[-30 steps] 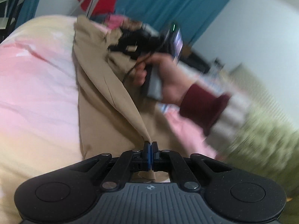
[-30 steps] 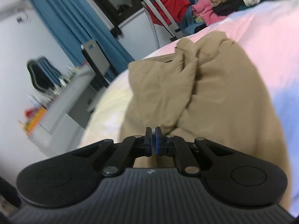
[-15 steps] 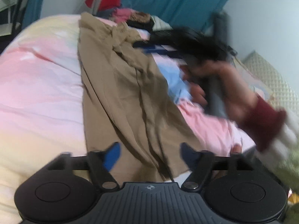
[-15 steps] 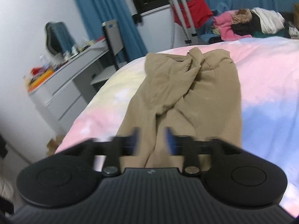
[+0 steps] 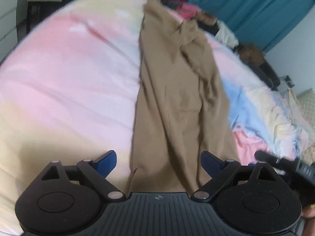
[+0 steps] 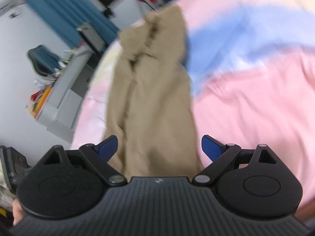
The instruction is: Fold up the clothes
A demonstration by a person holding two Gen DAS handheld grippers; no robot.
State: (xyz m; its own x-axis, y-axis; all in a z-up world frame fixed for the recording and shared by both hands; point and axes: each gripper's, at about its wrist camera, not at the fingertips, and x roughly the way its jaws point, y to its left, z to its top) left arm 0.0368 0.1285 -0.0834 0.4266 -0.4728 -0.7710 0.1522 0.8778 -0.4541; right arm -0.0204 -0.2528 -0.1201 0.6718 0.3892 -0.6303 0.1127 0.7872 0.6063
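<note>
While flat on bed [image 5: 69, 68]: tan trousers [image 5: 177, 98].

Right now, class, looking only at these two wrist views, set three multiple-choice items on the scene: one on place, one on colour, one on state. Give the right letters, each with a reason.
1. Where do the tan trousers lie?
A. On a desk
B. Stretched out on the pink bedspread
C. On a hanger

2. What colour is the curtain behind the bed?
A. Teal blue
B. Yellow
C. White

3. How do the left tongs stand?
A. Clamped on a trouser hem
B. Shut on nothing
C. Wide apart, gripping nothing

Answers:
1 B: the cloth runs lengthwise along the bedspread in both views.
2 A: teal folds hang at the top right of the left wrist view.
3 C: the blue fingertips stand far apart on either side of the trousers' near end without pressing it. The right tongs are likewise spread, still opening.
</note>
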